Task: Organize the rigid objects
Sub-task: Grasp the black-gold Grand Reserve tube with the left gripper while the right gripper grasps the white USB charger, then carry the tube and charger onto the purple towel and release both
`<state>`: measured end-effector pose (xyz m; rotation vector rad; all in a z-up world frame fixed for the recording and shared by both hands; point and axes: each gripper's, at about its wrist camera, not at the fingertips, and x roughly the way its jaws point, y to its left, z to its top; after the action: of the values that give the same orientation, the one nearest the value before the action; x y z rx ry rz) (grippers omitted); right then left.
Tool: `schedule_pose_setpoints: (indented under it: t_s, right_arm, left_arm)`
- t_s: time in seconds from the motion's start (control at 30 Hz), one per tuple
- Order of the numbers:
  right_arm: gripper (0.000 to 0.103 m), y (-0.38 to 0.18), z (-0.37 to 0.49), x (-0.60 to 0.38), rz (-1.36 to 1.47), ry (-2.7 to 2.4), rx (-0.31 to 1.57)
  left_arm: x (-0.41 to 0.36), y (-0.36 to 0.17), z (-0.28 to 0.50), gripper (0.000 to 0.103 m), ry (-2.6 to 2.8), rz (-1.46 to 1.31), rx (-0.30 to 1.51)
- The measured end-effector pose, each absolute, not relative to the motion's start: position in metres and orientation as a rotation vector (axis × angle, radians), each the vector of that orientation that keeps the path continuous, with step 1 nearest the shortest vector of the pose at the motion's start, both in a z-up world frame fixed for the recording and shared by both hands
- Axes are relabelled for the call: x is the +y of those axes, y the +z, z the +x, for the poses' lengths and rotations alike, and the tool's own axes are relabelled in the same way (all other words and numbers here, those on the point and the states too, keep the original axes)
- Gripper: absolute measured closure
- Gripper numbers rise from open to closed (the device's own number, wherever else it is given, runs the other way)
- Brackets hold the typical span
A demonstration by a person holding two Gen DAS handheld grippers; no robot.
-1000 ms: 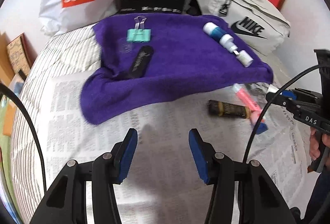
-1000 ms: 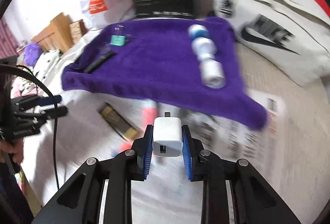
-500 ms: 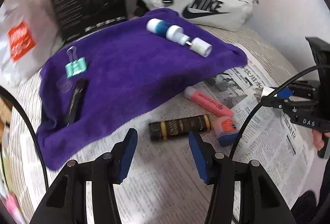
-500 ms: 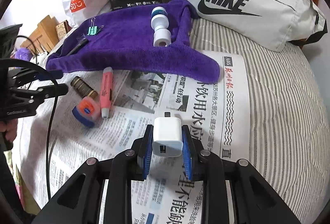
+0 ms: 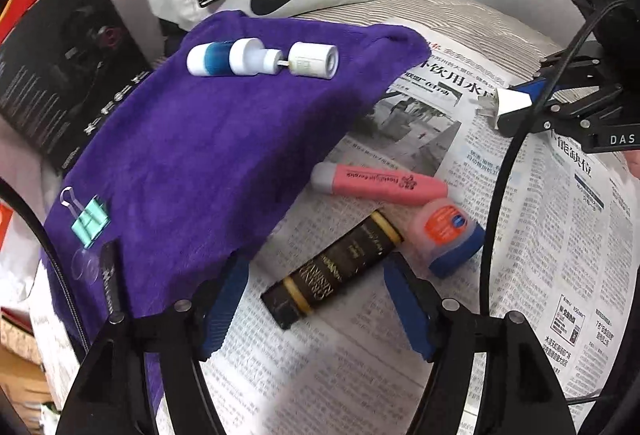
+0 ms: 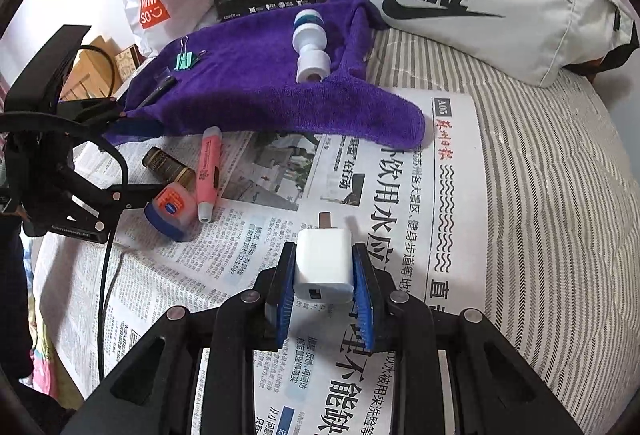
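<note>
Your right gripper is clamped on the white charger, held over the newspaper. Your left gripper has just been opening, its jaws wide and empty around the dark tube lying beside the purple towel.

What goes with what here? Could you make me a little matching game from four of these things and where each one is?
1 charger
2 binder clip
3 highlighter
4 dark tube

a on the purple towel
b on the newspaper, before the open left gripper
c clamped in the right gripper
d on the newspaper, against the towel's edge

Pairs: 1c, 2a, 3d, 4b
</note>
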<state>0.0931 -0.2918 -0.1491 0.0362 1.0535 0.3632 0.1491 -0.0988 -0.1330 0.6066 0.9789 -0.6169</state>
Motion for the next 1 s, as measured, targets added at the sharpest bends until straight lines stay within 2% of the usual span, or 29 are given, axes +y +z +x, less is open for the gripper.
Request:
schedule_pose_setpoints:
  t_s: [0.07,0.1,0.13,0.2,0.33,0.67,1.0]
  right_arm:
    - [0.076,-0.149,0.093,-0.293,0.042,0.368,1.051]
    - [0.076,-0.149,0.093,-0.293,0.044,0.370,1.053]
    - [0.076,-0.149,0.093,-0.294,0.048,0.372,1.054]
    - [0.076,-0.149,0.093,-0.293,0.048,0.370,1.057]
    - [0.076,-0.148,0.094,-0.289,0.023,0.360,1.059]
    - [0.075,-0.150,0.097,-0.288,0.014,0.361,1.063]
    - [0.073,-0.151,0.095,-0.286,0.008,0.357,1.054]
  left_arm:
    - [-0.097,-0.134,0.154,0.034,-0.634,0.577,0.989]
    - [-0.094,-0.134,0.156,0.039,-0.644,0.544,1.006]
    - [-0.091,-0.134,0.157,0.054,-0.680,0.492,1.030]
    - [-0.087,-0.132,0.153,0.067,-0.677,0.487,1.011]
    - [-0.084,-0.131,0.138,0.077,-0.637,0.471,1.004]
    - [-0.015,-0.130,0.107,0.078,-0.416,0.271,1.019]
    - [-0.020,-0.144,0.112,0.075,-0.333,0.259,0.944]
